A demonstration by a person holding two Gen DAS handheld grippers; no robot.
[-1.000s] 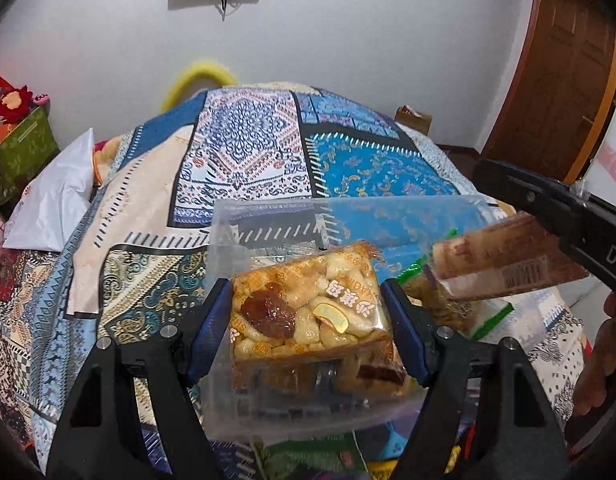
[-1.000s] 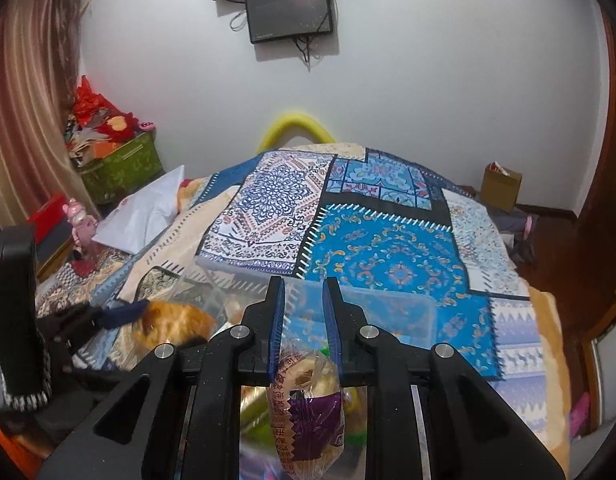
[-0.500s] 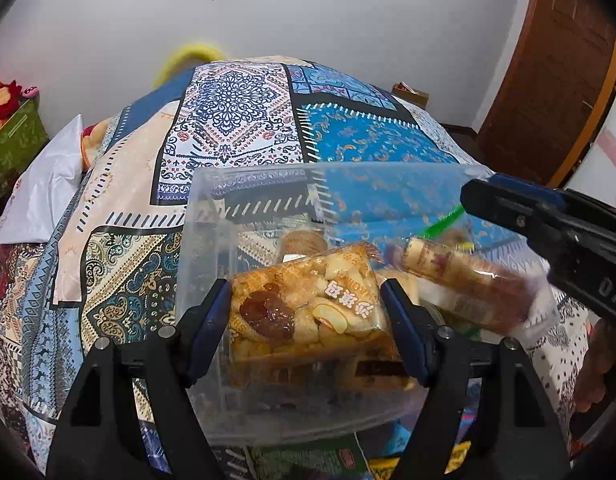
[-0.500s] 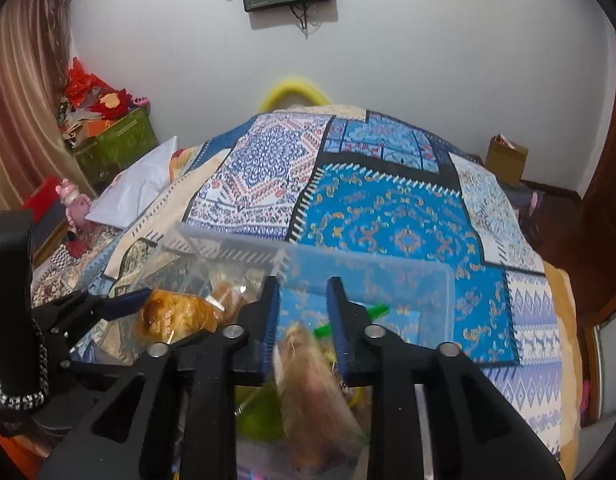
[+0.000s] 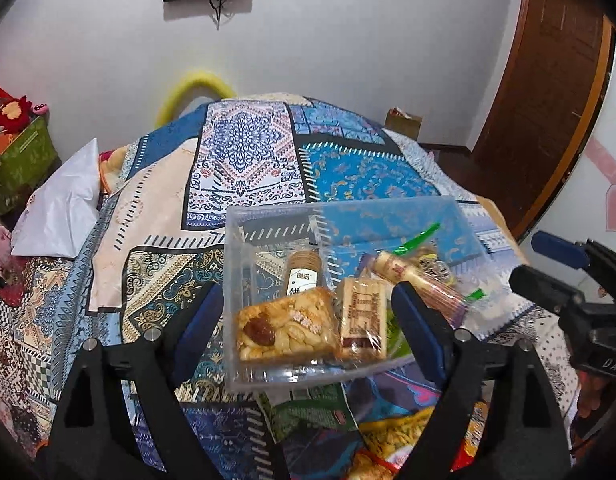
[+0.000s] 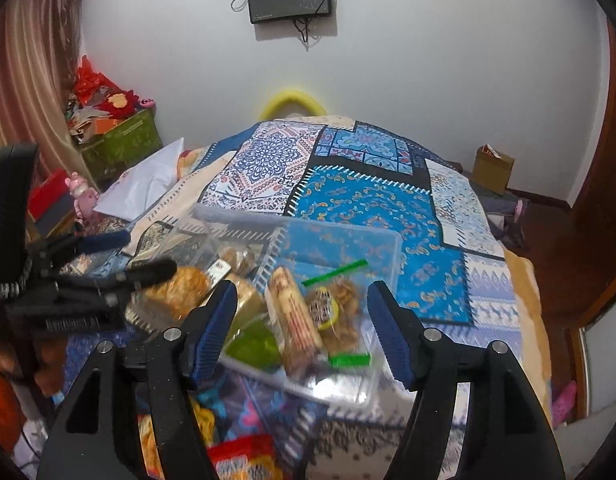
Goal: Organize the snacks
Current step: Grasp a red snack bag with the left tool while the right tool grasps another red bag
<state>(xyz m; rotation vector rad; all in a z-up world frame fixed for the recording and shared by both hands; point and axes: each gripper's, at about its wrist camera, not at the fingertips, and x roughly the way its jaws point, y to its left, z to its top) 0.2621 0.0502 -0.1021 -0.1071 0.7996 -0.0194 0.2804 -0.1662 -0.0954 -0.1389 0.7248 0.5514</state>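
Note:
A clear plastic box (image 5: 347, 216) stands on the patterned bedspread and shows in the right wrist view too (image 6: 387, 240). Inside lie a nut brittle pack (image 5: 286, 330), a brown wafer pack (image 5: 363, 318), a round biscuit roll (image 5: 304, 272) and a long tube snack (image 5: 419, 280), which also shows in the right wrist view (image 6: 296, 316). My left gripper (image 5: 311, 340) is open, its fingers either side of the box's near end, holding nothing. My right gripper (image 6: 302, 334) is open and empty over the box's near end.
Loose snack bags lie in front of the box: a green one (image 5: 315, 404), yellow ones (image 5: 399, 436) and a red one (image 6: 244, 456). A white pillow (image 5: 64, 208) lies at the bed's left. A green crate (image 6: 120, 140) stands by the wall. A wooden door (image 5: 547, 92) is at right.
Both grippers opened. The nut brittle pack left my left gripper and the tube snack left my right gripper; both now lie in the clear box. Both grippers drew back slightly.

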